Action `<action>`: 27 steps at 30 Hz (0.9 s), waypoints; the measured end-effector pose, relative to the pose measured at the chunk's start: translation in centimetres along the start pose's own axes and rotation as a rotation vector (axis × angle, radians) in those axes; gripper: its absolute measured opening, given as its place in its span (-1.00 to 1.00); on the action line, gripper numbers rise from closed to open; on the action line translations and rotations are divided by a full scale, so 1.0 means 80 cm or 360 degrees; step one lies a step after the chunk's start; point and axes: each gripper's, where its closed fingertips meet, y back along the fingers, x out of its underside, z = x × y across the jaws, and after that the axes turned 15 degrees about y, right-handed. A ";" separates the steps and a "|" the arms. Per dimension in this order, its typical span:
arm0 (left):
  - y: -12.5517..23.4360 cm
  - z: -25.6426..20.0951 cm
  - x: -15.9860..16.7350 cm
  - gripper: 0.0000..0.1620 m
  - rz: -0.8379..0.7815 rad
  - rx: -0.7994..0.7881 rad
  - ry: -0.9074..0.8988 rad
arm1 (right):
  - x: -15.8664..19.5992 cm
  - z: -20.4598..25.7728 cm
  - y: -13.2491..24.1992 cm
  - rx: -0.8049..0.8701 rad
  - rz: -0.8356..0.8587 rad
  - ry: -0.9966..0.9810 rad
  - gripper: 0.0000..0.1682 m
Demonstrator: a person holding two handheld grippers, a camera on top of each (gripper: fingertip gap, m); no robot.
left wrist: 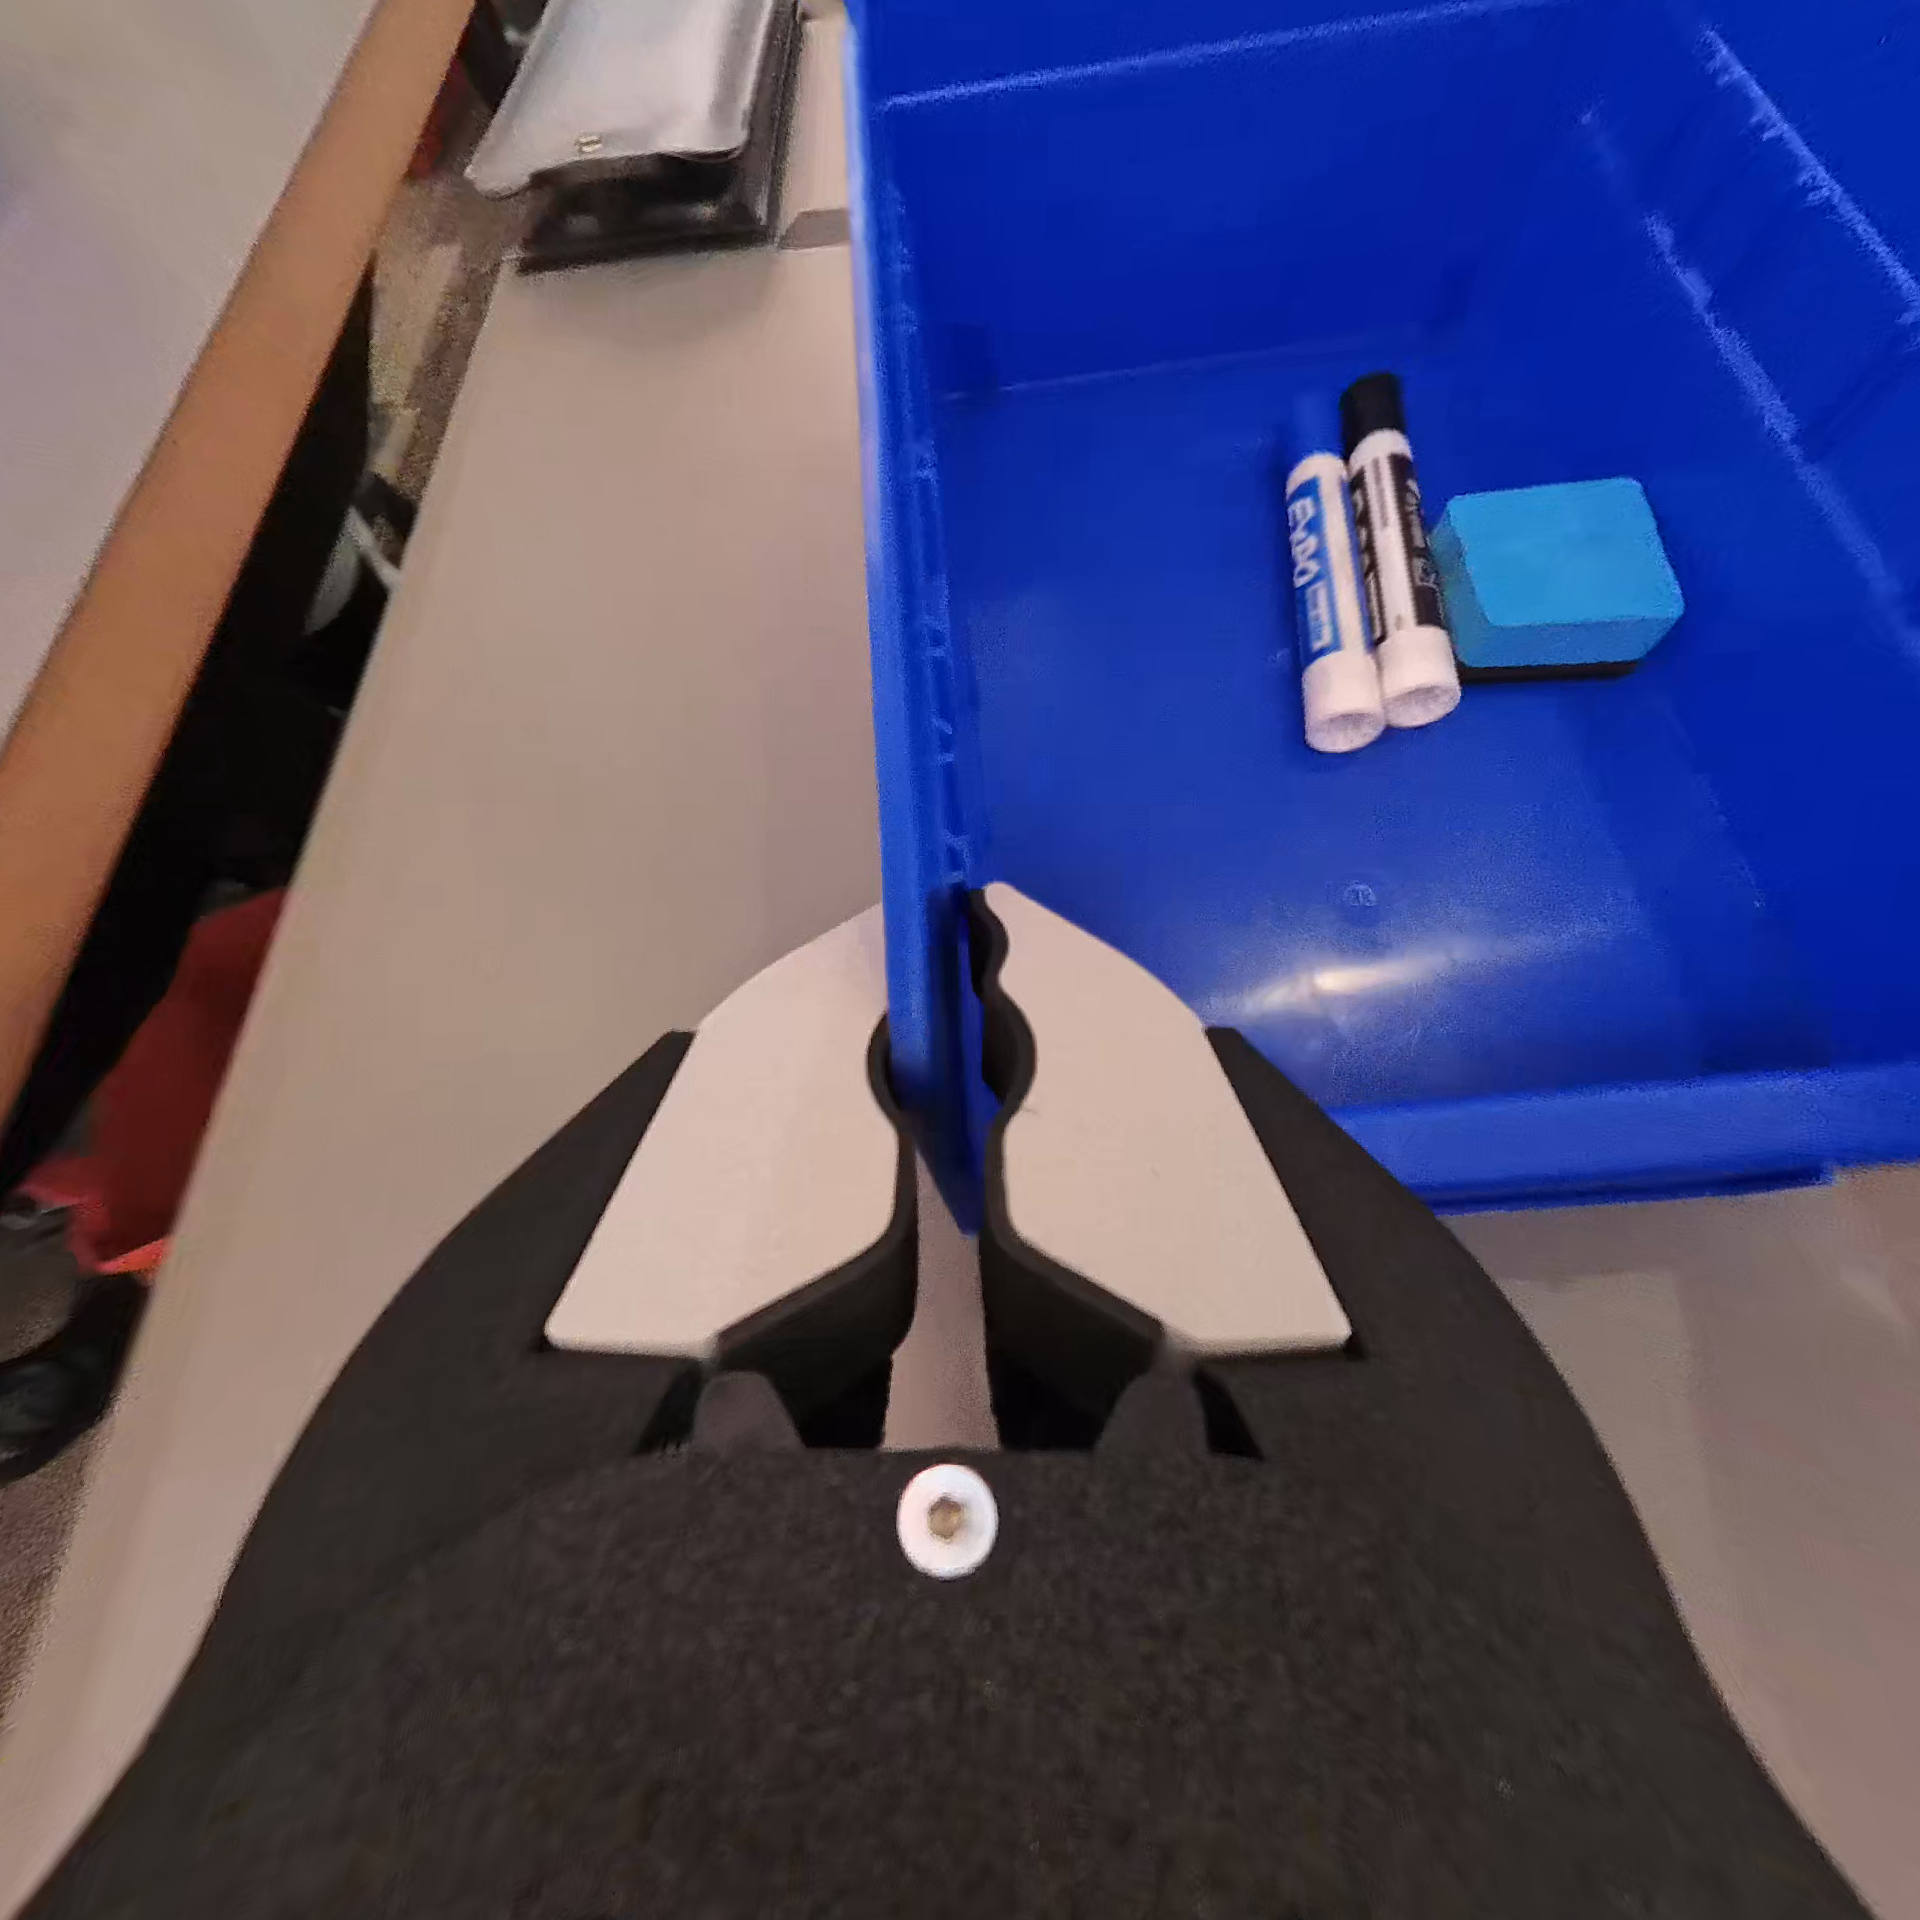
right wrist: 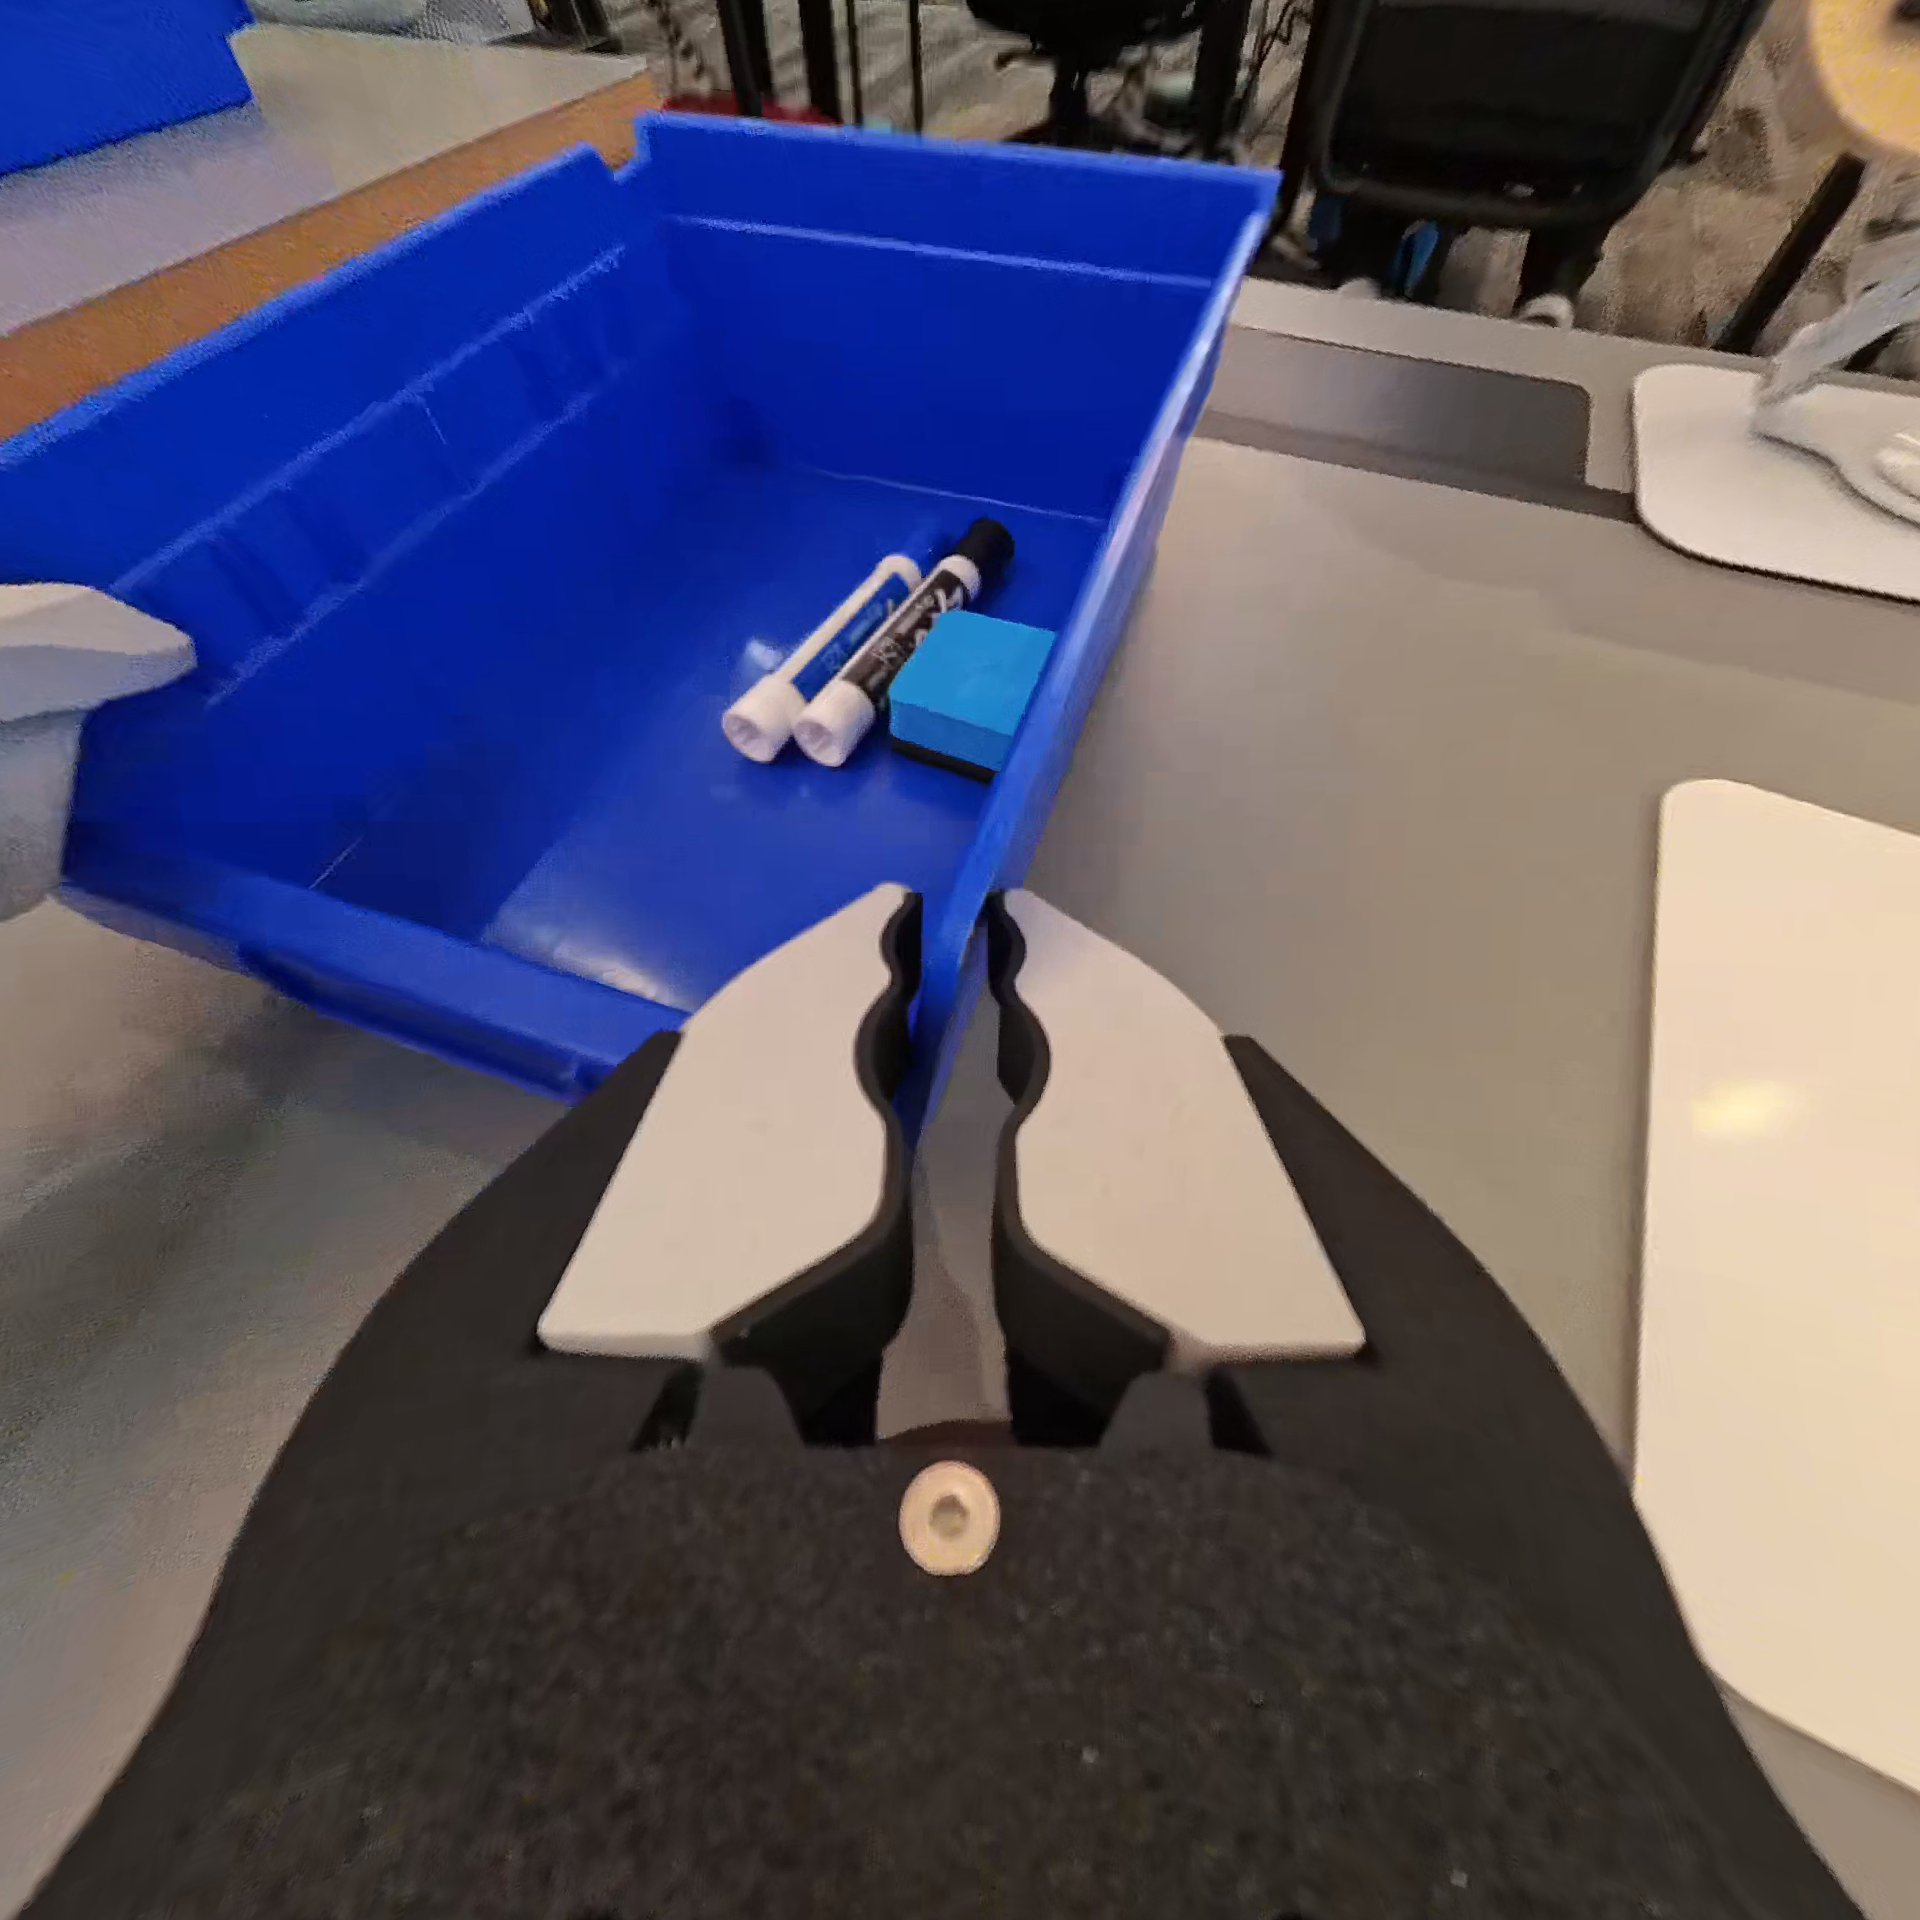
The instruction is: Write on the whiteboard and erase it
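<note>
A blue plastic bin [left wrist: 1247, 260] [right wrist: 416, 436] stands on the grey table. In it lie a blue-labelled marker [left wrist: 1322, 582] [right wrist: 831, 655], a black-capped marker [left wrist: 1392, 551] [right wrist: 914, 634] and a blue eraser block [left wrist: 1553, 566] [right wrist: 971, 686], side by side. My left gripper [left wrist: 940, 904] is shut on the bin's left wall near its front corner. My right gripper [right wrist: 951, 904] is shut on the bin's right wall near its front corner. The left gripper's grey fingers [right wrist: 73, 665] show at the bin's far side in the right wrist view. A white whiteboard [right wrist: 1787, 1195] lies flat to the right.
A black and silver device [left wrist: 644, 125] lies at the back left beside the bin. The table's wooden edge [left wrist: 208, 436] runs along the left. A white stand base [right wrist: 1766, 478] sits at the back right. Chairs and cables stand beyond the table.
</note>
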 end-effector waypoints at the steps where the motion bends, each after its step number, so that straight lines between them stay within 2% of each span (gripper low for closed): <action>1: -0.003 -0.002 -0.003 -0.94 -0.0050 0.0065 0.0061 | -0.001 0.000 -0.001 0.0016 -0.0025 -0.0017 -0.86; 5: -0.004 -0.003 -0.003 -0.94 -0.0052 0.0084 0.0121 | 0.000 0.003 -0.002 -0.0142 -0.0027 -0.0239 -0.80; 10: 0.004 -0.006 0.005 -0.92 -0.0020 0.0046 0.0115 | 0.007 0.005 0.010 -0.0359 0.0077 -0.0244 -0.78; 12: 0.023 -0.002 0.003 -0.48 -0.0004 -0.0032 0.0182 | 0.001 -0.001 0.034 -0.0488 0.0030 -0.0169 -0.75; 16: 0.103 -0.034 -0.045 -0.11 -0.0219 -0.0102 0.0099 | -0.017 -0.040 0.117 -0.0738 -0.0211 0.0156 -0.55; 19: 0.137 -0.153 -0.048 -0.10 -0.0187 0.0287 -0.0009 | 0.014 -0.128 0.157 -0.0612 -0.0231 0.0398 -0.50; 23: 0.130 -0.337 0.012 -0.07 0.0039 0.0841 -0.0176 | 0.090 -0.295 0.196 -0.0239 -0.0066 0.0453 -0.30; 25: 0.102 -0.393 0.048 -0.07 0.0120 0.0896 -0.0322 | 0.126 -0.381 0.224 0.0013 -0.0003 0.0458 -0.27; 27: 0.067 -0.424 0.081 -0.06 0.0197 0.0827 -0.0525 | 0.161 -0.460 0.256 0.0288 0.0054 0.0398 -0.27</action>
